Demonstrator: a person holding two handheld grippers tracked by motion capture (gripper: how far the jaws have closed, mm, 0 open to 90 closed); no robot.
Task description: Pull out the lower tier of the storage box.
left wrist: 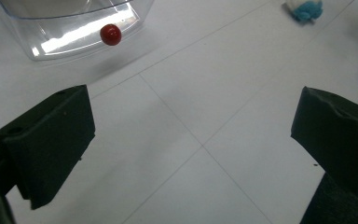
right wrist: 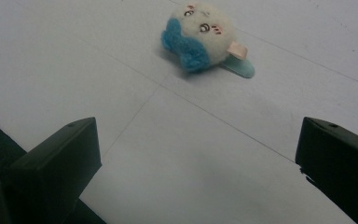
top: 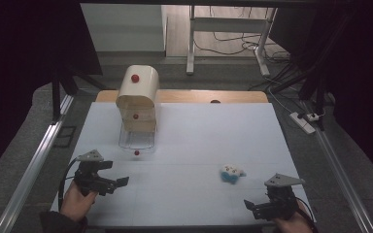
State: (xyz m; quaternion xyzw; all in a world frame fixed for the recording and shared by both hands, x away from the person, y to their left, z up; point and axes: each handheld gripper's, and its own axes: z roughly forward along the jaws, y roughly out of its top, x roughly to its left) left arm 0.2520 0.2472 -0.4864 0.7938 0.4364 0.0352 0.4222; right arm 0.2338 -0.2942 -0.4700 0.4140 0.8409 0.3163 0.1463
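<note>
Lying ahead of the right gripper, whose fingers are spread wide with nothing between them, the small plush toy rests on the white surface. It looks light and soft, likely to squash, so pinching its round cream body seems best. It has a blue bow and pink cheeks. The left gripper is also spread, facing a clear drawer with a red knob.
</note>
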